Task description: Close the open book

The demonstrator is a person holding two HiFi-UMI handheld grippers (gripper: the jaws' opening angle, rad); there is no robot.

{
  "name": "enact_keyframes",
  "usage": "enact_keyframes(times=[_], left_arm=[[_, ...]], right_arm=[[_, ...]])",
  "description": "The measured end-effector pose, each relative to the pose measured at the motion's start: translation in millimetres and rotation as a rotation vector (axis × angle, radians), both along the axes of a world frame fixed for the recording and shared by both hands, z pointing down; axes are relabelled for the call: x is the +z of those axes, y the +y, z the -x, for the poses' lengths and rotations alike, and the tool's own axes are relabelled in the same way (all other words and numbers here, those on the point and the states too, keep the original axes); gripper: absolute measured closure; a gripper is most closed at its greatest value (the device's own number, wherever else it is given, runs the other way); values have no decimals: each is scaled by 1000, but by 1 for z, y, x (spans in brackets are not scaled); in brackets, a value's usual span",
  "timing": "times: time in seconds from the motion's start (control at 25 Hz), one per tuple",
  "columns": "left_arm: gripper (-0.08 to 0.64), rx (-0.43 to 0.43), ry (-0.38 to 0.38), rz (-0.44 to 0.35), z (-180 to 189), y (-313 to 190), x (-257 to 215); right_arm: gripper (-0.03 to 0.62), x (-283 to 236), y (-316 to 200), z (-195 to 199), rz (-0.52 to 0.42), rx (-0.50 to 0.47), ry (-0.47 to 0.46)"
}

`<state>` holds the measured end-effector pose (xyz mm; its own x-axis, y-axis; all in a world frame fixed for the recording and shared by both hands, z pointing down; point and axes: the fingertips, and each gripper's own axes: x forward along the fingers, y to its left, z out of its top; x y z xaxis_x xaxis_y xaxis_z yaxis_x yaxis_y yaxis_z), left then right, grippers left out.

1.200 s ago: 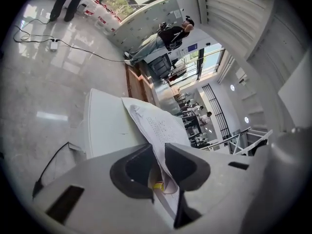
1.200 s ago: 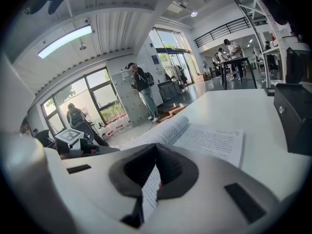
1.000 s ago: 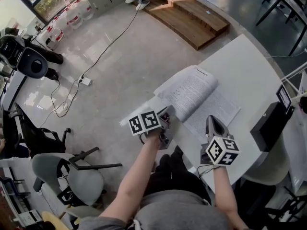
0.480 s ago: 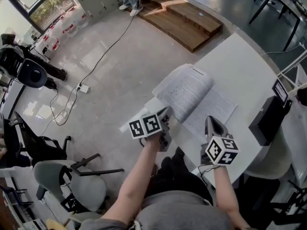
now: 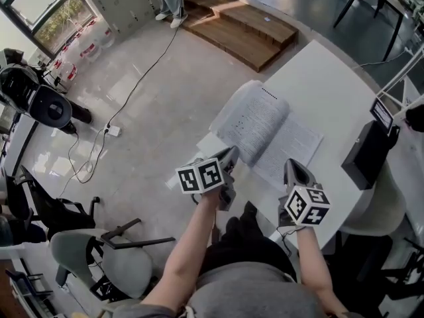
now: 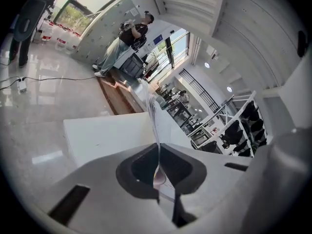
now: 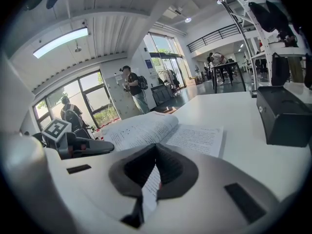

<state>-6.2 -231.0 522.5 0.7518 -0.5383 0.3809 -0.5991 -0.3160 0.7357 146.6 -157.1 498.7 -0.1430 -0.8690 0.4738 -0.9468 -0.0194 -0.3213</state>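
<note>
Your left claw is clenched on a thin sheaf of leaves at the near left corner of the open book of white printed pages. Those leaves stand up on edge out of its pinch. The book lies spread on the white tabletop near its front edge, with the left half bulging above the flat right page. Your right claw sits over that right page's near edge, its jaws drawn together to a narrow slit with print showing through. A black rectangular box stands off to the right, well apart from the book.
</note>
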Motion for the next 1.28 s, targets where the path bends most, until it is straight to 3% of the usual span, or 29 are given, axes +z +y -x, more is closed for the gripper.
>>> enact_keyframes(times=[0.72,1.28], left_arm=[[545,266,-133,-141,-38,43,-10],[545,520,-385,-244,-75,75,12]], right_arm=[[588,4,43,-23,28,139,3],[588,5,77,-45,34,238,9]])
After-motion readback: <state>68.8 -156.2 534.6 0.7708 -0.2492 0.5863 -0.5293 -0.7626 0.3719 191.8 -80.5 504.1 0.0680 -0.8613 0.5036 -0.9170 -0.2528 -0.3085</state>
